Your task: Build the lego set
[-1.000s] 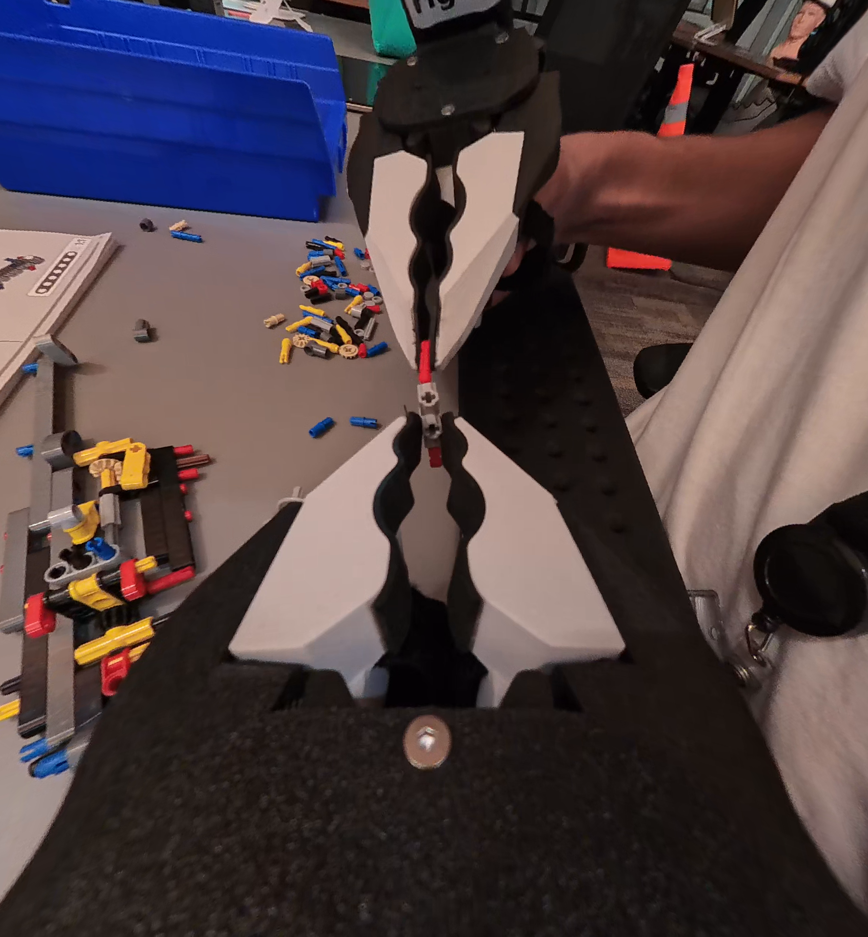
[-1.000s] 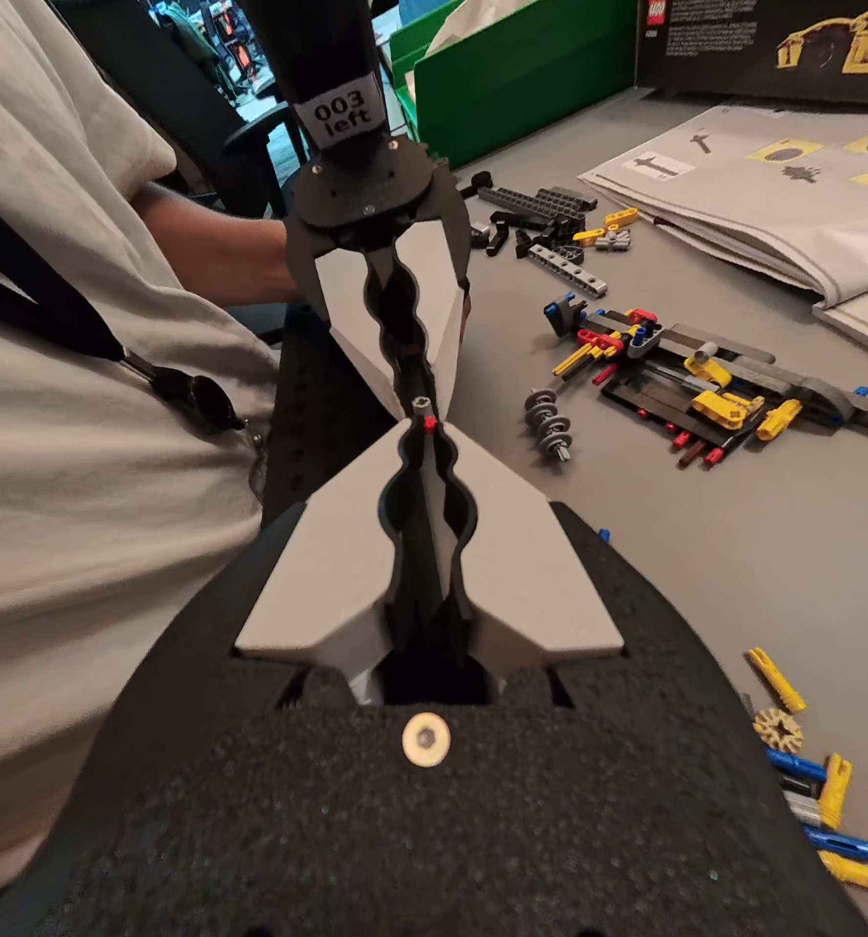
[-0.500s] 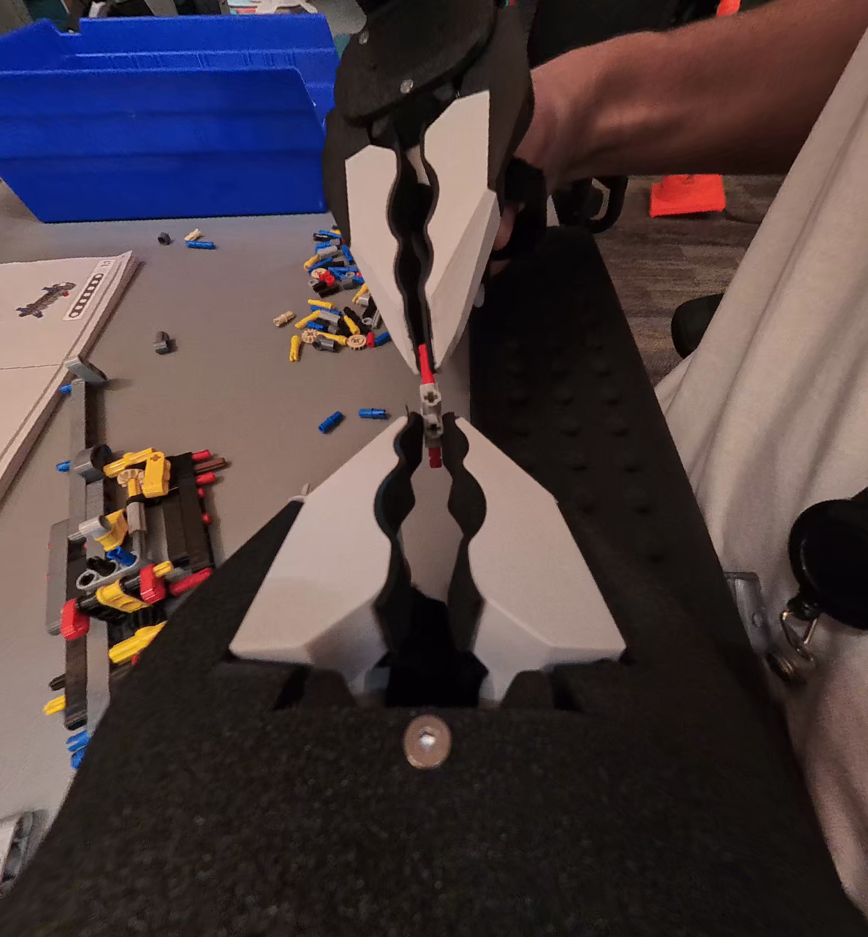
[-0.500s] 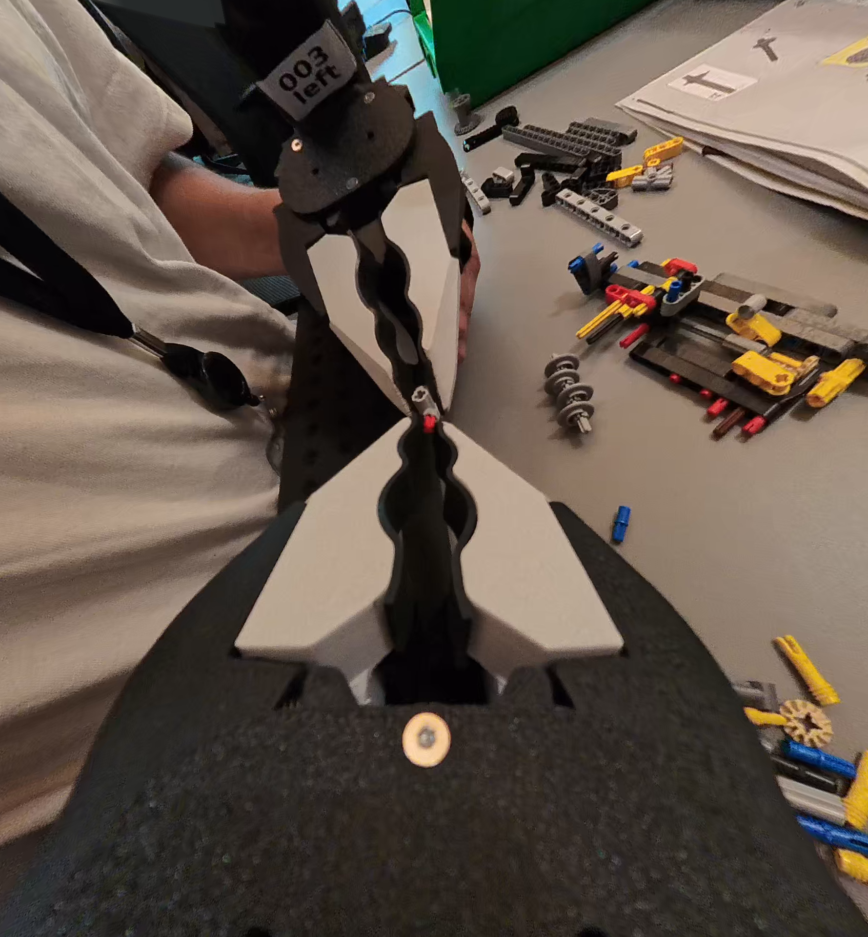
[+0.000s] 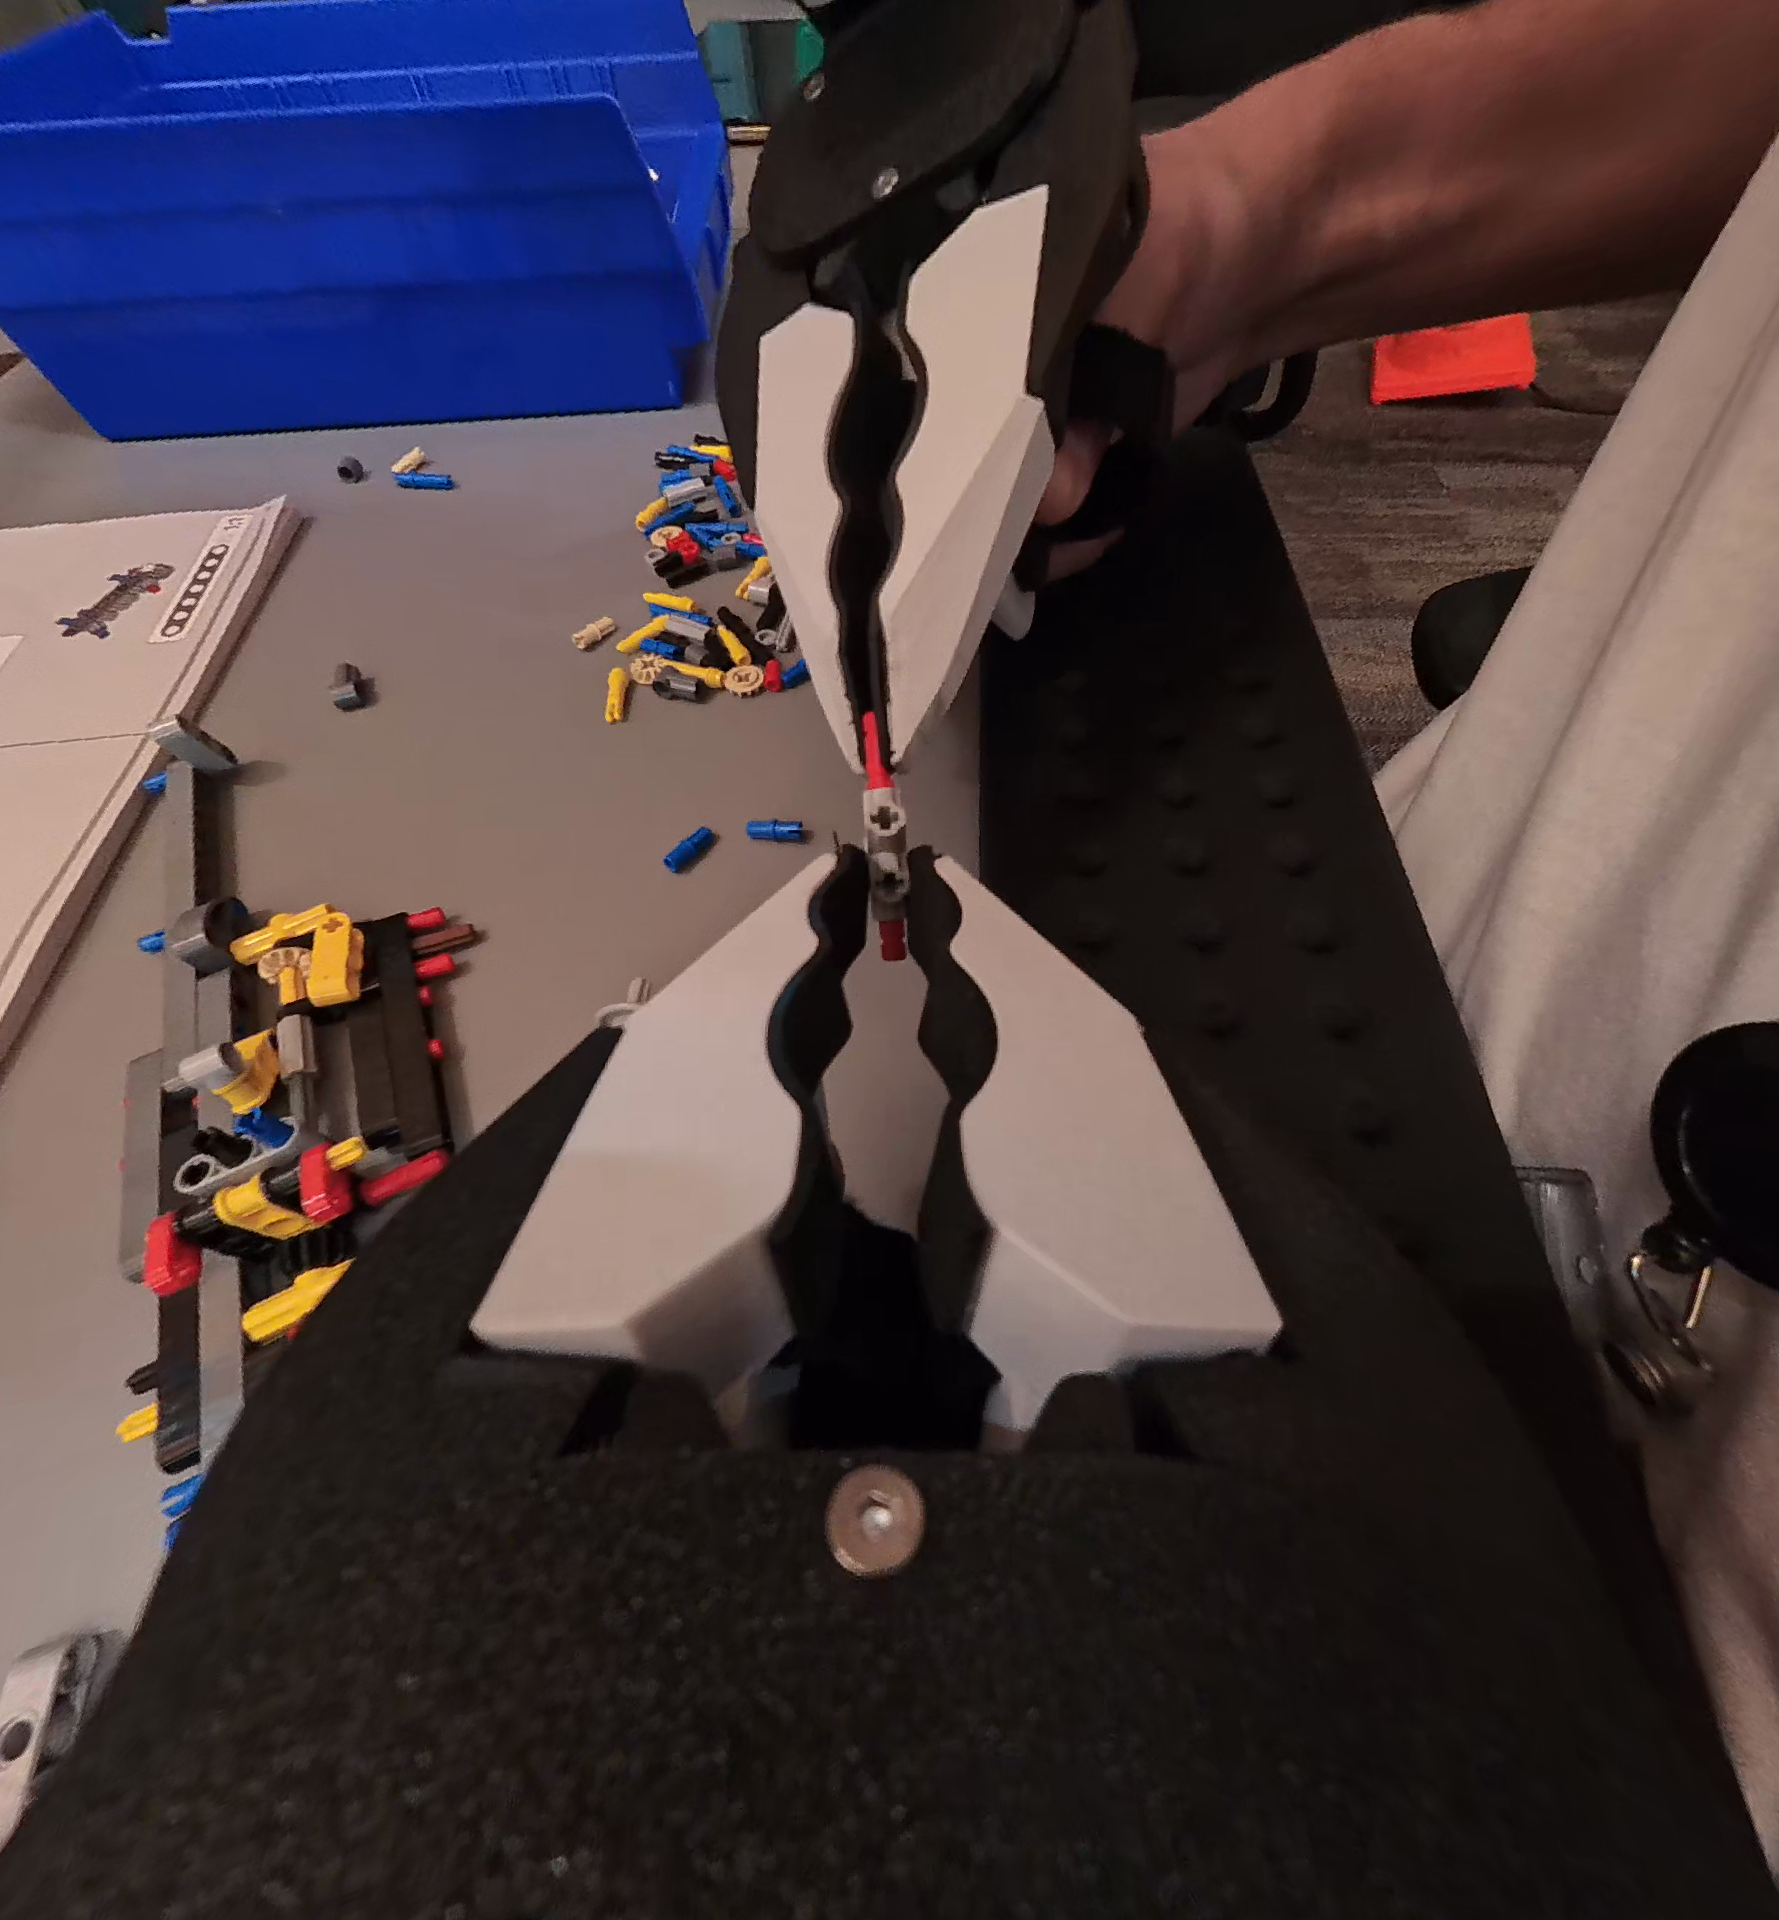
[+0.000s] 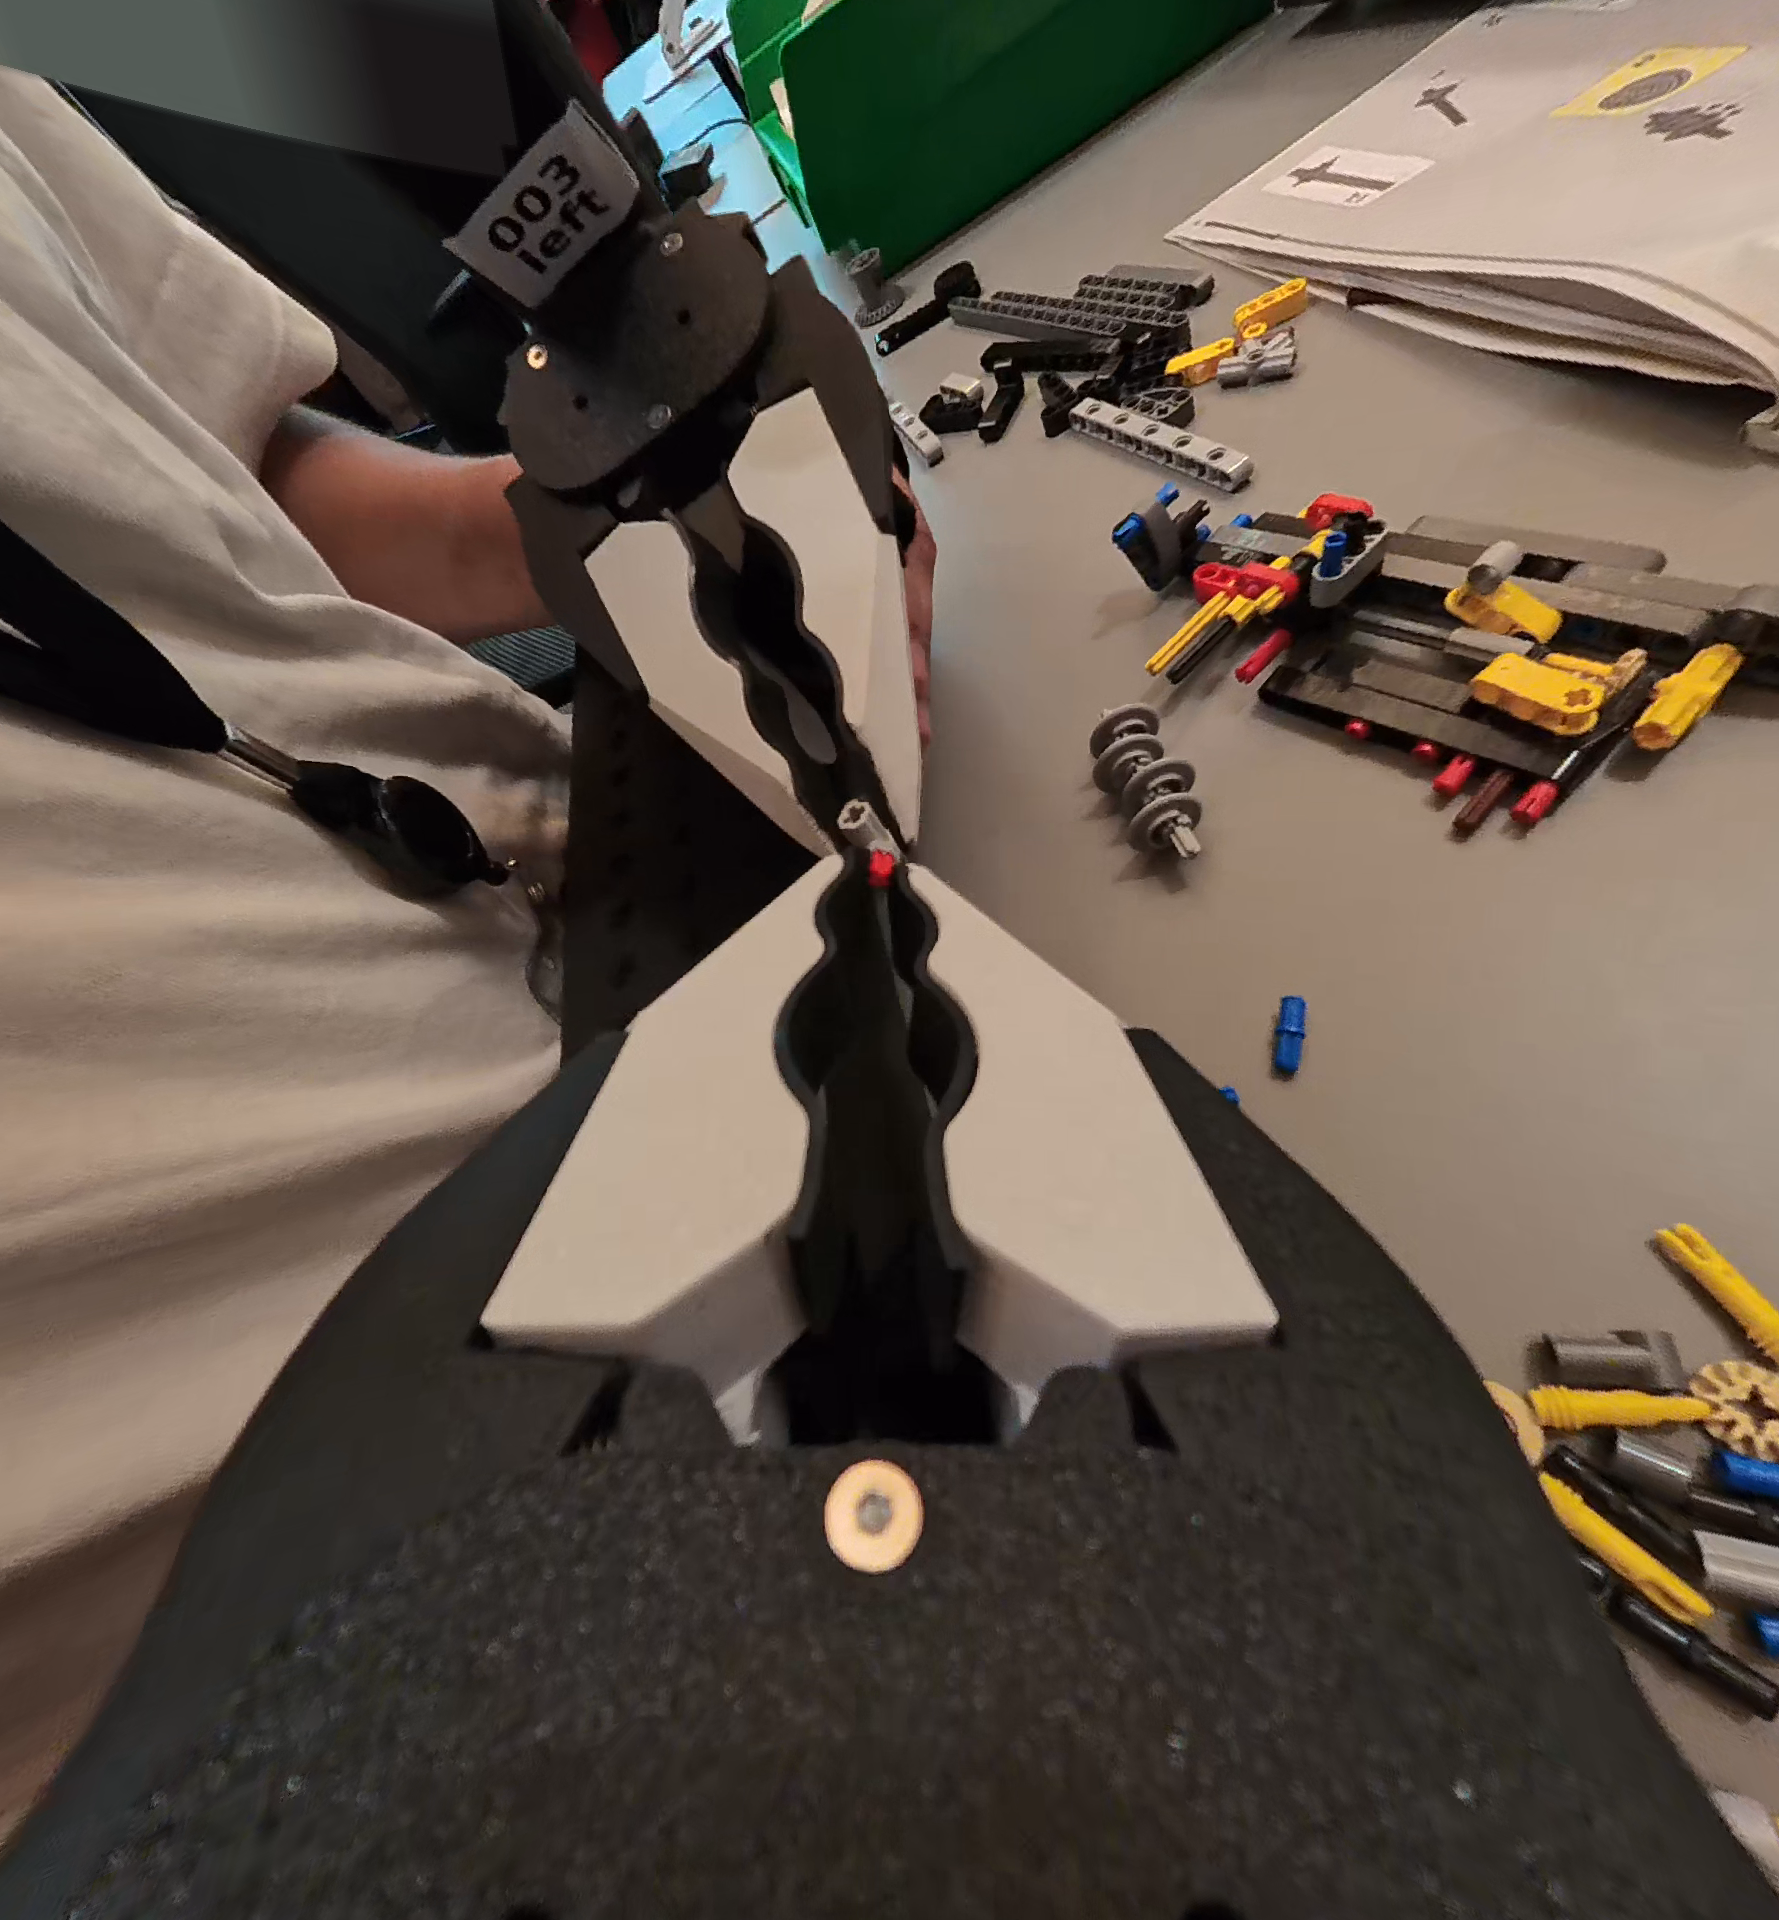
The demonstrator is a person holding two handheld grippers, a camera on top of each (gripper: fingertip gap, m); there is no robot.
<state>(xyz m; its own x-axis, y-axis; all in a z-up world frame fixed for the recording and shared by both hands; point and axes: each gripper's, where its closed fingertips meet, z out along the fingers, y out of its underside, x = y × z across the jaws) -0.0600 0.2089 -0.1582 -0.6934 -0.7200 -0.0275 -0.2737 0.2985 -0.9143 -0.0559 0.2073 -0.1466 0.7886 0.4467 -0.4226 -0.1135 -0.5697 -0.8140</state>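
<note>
Left wrist view: left gripper (image 5: 883, 862) pinches a grey connector (image 5: 885, 842) threaded on a red axle (image 5: 874, 750); right gripper (image 5: 869, 750) clamps the axle's far end just beyond. Parts look light, stiff, slick; grip near the ends.

Right wrist view: right gripper (image 6: 880, 868) closed on the axle's red tip (image 6: 879, 865), connector (image 6: 861, 821) just past it. Left gripper (image 6: 880, 816) carries a printed tag (image 6: 542, 213).

You have a grey table (image 5: 511, 748) under you. On it sit a blue bin (image 5: 324, 218) at the far edge, an open manual (image 5: 64, 665) and the half-built frame (image 5: 272, 1122) just beside it. A heap of loose pins (image 5: 703, 613) lies near the bin, with two blue pins (image 5: 734, 836) apart from it. In the right wrist view you also have a green bin (image 6: 968, 104), black beams (image 6: 1082, 332) and a grey gear shaft (image 6: 1145, 779) lying near the frame (image 6: 1487, 644).
</note>
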